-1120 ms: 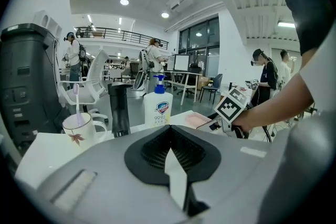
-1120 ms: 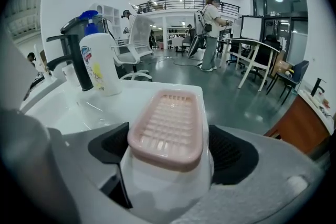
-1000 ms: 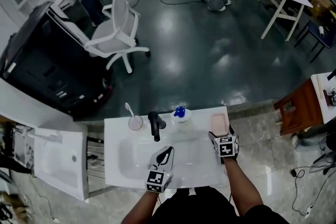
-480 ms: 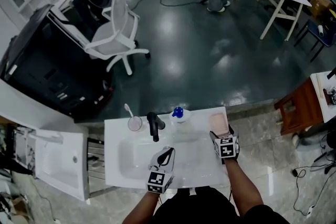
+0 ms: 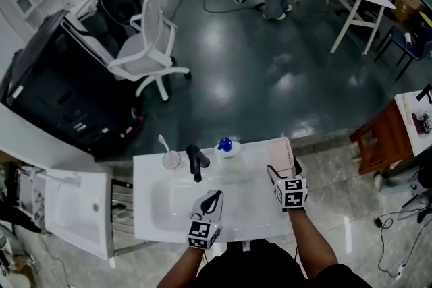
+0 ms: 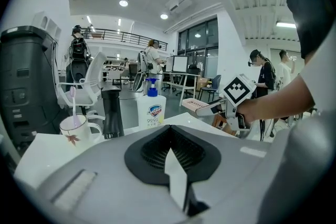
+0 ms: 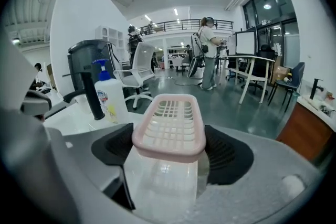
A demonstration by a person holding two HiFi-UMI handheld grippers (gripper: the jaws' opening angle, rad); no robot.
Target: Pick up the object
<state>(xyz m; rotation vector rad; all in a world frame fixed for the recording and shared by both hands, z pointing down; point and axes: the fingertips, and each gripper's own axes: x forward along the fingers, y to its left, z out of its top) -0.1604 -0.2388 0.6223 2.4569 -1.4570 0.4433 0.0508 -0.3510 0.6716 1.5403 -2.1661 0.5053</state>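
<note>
A pink slatted soap dish [image 7: 170, 120] on a clear base sits between the black pads of my right gripper [image 7: 170, 153], whose jaws have just closed onto its sides. In the head view the soap dish [image 5: 281, 153] hangs above the right end of the white vanity top [image 5: 253, 212], held by my right gripper [image 5: 283, 169]. My left gripper [image 5: 214, 196] hovers over the basin near the front edge. In the left gripper view, my left gripper [image 6: 170, 157] has its jaws together with nothing in them.
A blue-pump soap bottle [image 5: 225, 145], a black faucet [image 5: 196, 160] and a cup holding a toothbrush [image 5: 171, 158] line the vanity's far edge. An open white drawer [image 5: 74, 212] juts out at left. A wooden stool [image 5: 381, 138] stands at right, and a white office chair [image 5: 148, 44] beyond.
My right gripper has risen with the soap dish, lifting it off the vanity top. My left gripper has stayed in place.
</note>
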